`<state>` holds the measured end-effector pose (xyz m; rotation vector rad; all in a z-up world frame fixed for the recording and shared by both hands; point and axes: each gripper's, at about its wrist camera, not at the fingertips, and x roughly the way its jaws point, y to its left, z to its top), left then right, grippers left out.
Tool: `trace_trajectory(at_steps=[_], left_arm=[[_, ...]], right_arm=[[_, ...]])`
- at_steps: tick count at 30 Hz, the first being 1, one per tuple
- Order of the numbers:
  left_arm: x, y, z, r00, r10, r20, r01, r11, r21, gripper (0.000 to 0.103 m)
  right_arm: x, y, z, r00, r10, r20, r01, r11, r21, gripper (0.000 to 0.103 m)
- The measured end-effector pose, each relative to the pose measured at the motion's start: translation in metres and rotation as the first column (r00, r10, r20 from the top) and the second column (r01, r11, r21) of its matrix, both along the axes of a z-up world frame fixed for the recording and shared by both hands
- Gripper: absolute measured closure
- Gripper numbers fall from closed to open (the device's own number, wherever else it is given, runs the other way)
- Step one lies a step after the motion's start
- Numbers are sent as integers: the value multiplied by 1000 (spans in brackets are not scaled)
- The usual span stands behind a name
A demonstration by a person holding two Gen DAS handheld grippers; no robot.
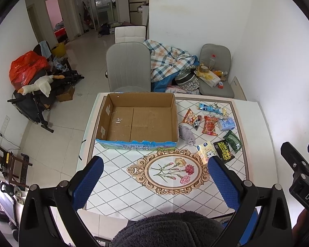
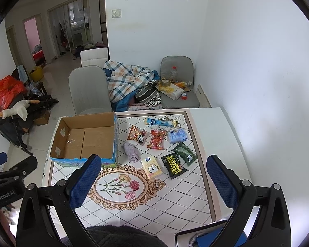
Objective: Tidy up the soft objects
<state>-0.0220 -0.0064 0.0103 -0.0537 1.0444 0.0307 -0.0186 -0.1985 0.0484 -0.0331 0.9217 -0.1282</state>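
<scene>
A dark fleecy garment [image 1: 166, 228] fills the bottom edge of both wrist views, closest to the lenses, with the blue-padded fingers of each tool reaching out above it. The left gripper [image 1: 154, 177] hangs over the near part of the table [image 1: 121, 201] with its fingers spread wide and nothing between them; beneath the gap lies the carnation medallion [image 1: 171, 170] printed on the tablecloth. The right gripper [image 2: 153, 177] is likewise wide open and empty, poised above the near right part of the same table. Beyond the medallion, at the table's far left, stands an open cardboard box [image 1: 138, 121] with a blue printed front, bare inside apart from a scrap of clear tape. Just right of the box lies a rolled grey cloth [image 2: 131, 151], and near it a yellow tissue pack [image 2: 151, 167] with a bear on it. Right of that sit a black shoe shine wipes pack [image 2: 173, 165] and a dark green packet [image 2: 184, 153], the two overlapping at a corner. Farther back are a red snack packet [image 2: 157, 139], a panda snack bag [image 2: 137, 136], a pale blue tissue pack [image 2: 177, 136] and a blue tube [image 2: 154, 121] beside some gold-wrapped bits. A grey chair [image 1: 128, 65] stands behind the table.
</scene>
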Motion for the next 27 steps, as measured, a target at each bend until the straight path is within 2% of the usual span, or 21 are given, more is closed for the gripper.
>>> trace_trajectory(at_steps=[3, 5, 9, 12, 15, 16, 19, 20, 23, 24, 25, 27], left_arm=[[1, 0, -1, 1000, -3, -1, 3, 1000, -7, 0], [7, -5, -4, 999, -37, -11, 36, 999, -21, 0], [31, -22, -19, 996, -92, -22, 91, 995, -40, 0], [64, -46, -51, 984, -155, -88, 146, 984, -103, 0], [94, -75, -92, 959, -214, -186, 201, 976, -87, 0], [110, -92, -116, 940, -242, -242, 229, 970, -82, 0], [138, -122, -168, 899, -272, -342, 242, 962, -129, 15], [148, -133, -189, 883, -281, -377, 239, 959, -154, 23], [176, -163, -260, 816, -270, -511, 201, 961, -188, 36], [181, -168, -272, 803, -267, -532, 194, 963, -189, 36], [188, -176, -296, 782, -255, -569, 176, 966, -191, 36], [196, -185, -319, 750, -242, -615, 153, 969, -195, 34]], right_arm=[[1, 1, -1, 1000, 3, -5, -3, 1000, 5, 0], [3, 0, -4, 1000, 3, -13, -3, 1000, 22, 0], [12, -11, -25, 998, -20, -65, 26, 996, 82, 0], [24, -39, -55, 989, -71, -132, 87, 989, 117, 0], [45, -83, -95, 968, -122, -219, 158, 975, 156, 0], [52, -96, -108, 962, -127, -240, 169, 972, 162, 0], [79, -132, -162, 944, -116, -308, 174, 971, 165, 0], [90, -141, -183, 935, -108, -337, 171, 972, 161, 0], [124, -164, -256, 906, -84, -415, 153, 979, 137, 0], [134, -169, -281, 890, -80, -449, 150, 981, 123, 1], [149, -176, -317, 868, -72, -491, 148, 982, 117, 9], [168, -182, -365, 832, -49, -552, 139, 983, 122, 18]])
